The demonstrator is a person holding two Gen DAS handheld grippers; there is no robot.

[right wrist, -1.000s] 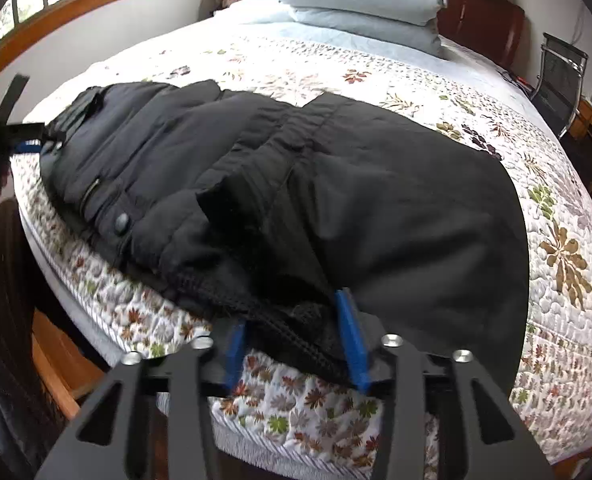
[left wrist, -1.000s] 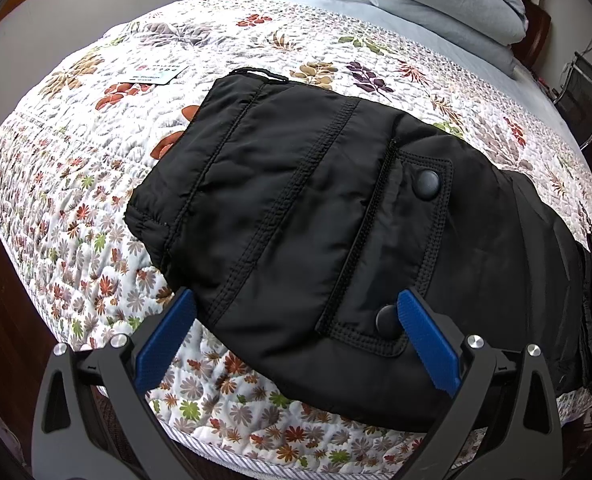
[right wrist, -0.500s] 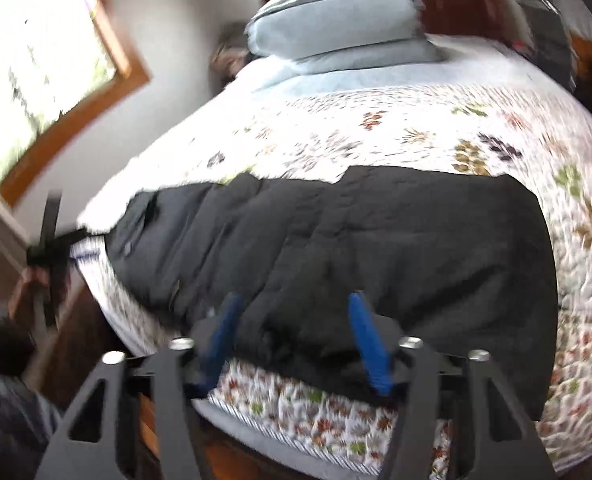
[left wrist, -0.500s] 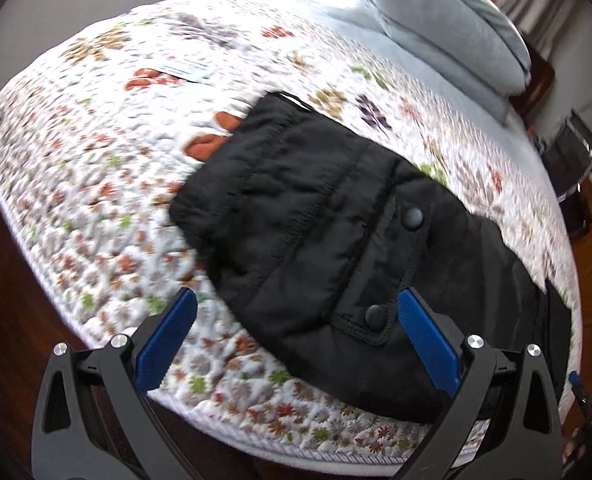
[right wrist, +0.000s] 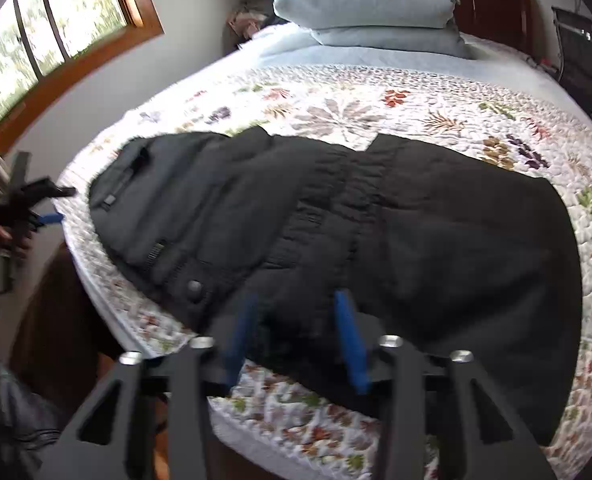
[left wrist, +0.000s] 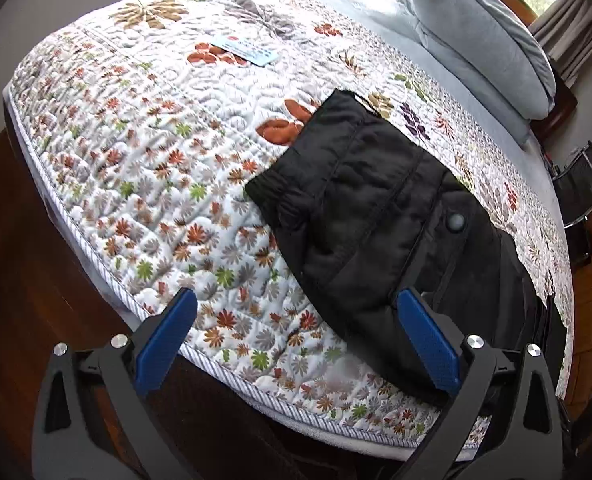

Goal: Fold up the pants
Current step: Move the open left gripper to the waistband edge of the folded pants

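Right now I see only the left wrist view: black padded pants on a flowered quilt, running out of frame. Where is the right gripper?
Observer: The right gripper is over the near edge of the black padded pants. Its jaws are closing with that edge between them, and the pads do not seem to press yet.
Operator: Does the hidden end lie flat?
Observer: Yes, the wide end lies spread on the flowered quilt, with no bunching that I can see.

quilt (left wrist: 136,140) left of pants (left wrist: 375,220) bare except card (left wrist: 244,50).
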